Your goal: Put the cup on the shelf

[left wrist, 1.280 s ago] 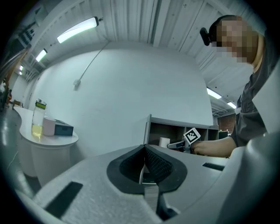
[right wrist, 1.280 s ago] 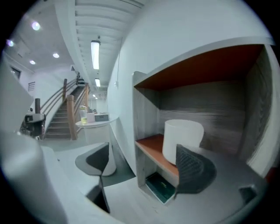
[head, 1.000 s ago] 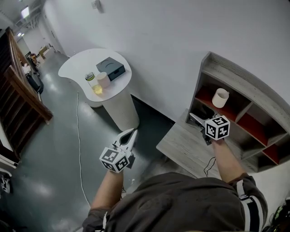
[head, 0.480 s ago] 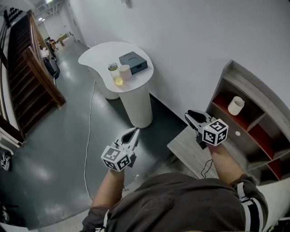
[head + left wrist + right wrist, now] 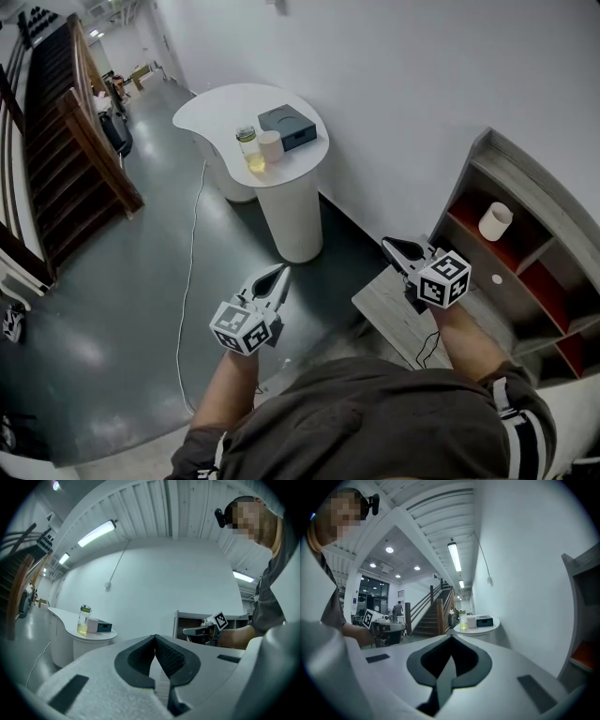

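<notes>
The right tool [image 5: 390, 245] is closed and holds nothing. Its jaws have just been closing, and its own view shows the dark pads meeting with only air in front of them. The left tool [image 5: 278, 273] is also closed and empty, its ribbed pads pressed tip to tip.

One white cylindrical cup [image 5: 495, 221] already stands upright in an upper red-backed compartment of the grey wooden shelf unit [image 5: 525, 173]. It lies to the right of the right tool and clear of it.

A second pale cup [image 5: 270, 145] stands upright on the white round-topped bench [image 5: 216, 108], well ahead of both tools. It is just beside a glass jar of yellowish liquid [image 5: 247, 150] and in front of a dark grey box [image 5: 287, 129].

If that second cup is the next one to carry, the right tool looks better aimed, since the bench top sits nearly dead ahead in its view and off to the left in the left tool's view. Neither tool is clearly nearer.

Both forearms reach forward from the body, with the tools held about level and converging slightly toward the bench.
</notes>
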Demonstrator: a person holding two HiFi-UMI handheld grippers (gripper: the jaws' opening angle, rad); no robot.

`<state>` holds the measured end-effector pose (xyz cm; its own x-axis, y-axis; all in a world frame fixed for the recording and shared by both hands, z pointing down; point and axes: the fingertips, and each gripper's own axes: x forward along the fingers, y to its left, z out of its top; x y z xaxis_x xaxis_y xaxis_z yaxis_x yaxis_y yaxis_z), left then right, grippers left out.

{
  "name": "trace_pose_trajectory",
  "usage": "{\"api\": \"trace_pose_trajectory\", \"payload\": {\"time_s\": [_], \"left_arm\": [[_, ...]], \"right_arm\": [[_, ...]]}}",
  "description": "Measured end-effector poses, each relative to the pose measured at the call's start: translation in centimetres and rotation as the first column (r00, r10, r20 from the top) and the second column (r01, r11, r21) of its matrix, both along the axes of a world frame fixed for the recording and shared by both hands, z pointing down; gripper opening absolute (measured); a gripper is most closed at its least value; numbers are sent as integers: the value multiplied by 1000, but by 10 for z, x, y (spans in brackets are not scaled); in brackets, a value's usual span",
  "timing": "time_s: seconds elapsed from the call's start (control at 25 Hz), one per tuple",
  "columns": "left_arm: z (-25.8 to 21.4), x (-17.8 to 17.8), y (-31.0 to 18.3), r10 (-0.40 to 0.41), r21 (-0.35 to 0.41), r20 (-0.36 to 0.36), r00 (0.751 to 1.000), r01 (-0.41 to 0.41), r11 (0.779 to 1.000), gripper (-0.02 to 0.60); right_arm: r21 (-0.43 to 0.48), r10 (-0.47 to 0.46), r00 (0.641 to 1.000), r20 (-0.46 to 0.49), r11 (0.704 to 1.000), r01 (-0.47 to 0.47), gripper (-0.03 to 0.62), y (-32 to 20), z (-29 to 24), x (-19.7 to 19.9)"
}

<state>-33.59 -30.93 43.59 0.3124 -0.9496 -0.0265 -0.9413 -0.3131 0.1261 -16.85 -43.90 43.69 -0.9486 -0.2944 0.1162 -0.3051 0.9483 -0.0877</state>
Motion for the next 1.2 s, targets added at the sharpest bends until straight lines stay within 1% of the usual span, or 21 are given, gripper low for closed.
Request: {"api": "trace_pose_trajectory", "payload": {"time_s": [0.4,0.6,1.2], "left_arm": [[1,1,-1,0,-2,-4,1000,0,1000,3],[0,2,-5,5,-1,-4,1000,-5,1000,3],[1,1,-12,17,0,-6,1000,-17,1000,3]], "right_arm": [[3,-14,1000,-16,1000,14,-10,0,3,-4],[23,-11,1000,-29,1000,11,-11,-2,2,-5],[24,-11,999,-49,1000,12,-11,-5,5,-9]]}}
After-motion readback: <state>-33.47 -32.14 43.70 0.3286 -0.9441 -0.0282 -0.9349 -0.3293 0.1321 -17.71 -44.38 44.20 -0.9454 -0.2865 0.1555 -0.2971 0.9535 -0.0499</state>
